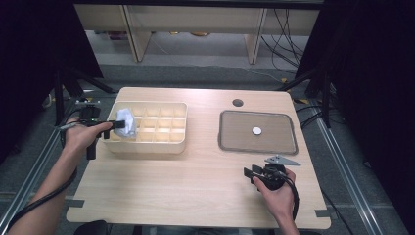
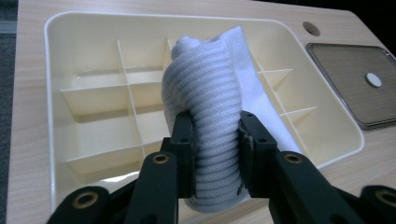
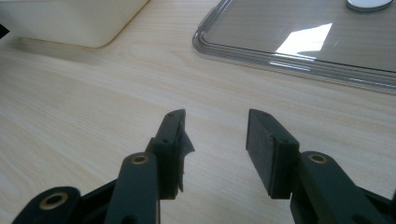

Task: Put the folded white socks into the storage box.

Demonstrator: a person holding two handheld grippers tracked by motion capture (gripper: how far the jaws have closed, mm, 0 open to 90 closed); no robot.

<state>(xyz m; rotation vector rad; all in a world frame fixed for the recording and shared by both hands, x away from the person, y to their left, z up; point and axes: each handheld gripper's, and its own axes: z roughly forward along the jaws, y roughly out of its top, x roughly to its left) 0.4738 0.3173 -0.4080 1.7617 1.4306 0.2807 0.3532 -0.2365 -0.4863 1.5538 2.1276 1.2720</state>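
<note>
A rolled white ribbed cloth (image 2: 210,102) is pinched between the jaws of my left gripper (image 2: 215,140), which is shut on it. In the high view that gripper (image 1: 120,125) holds the cloth (image 1: 126,122) over the left end of a cream divided box (image 1: 169,145). The cloth hangs above the box's compartments (image 2: 107,98). My right gripper (image 3: 214,140) stands open over bare wood with nothing between its jaws. In the high view it (image 1: 248,172) rests near the table's front right, below a grey tray (image 1: 288,147).
The grey tray (image 3: 261,51) holds a small white disc (image 1: 257,130). A round cable hole (image 1: 238,103) sits behind the tray. A grey three-cornered plate (image 1: 282,160) lies by my right hand. Black stands and cables flank the table.
</note>
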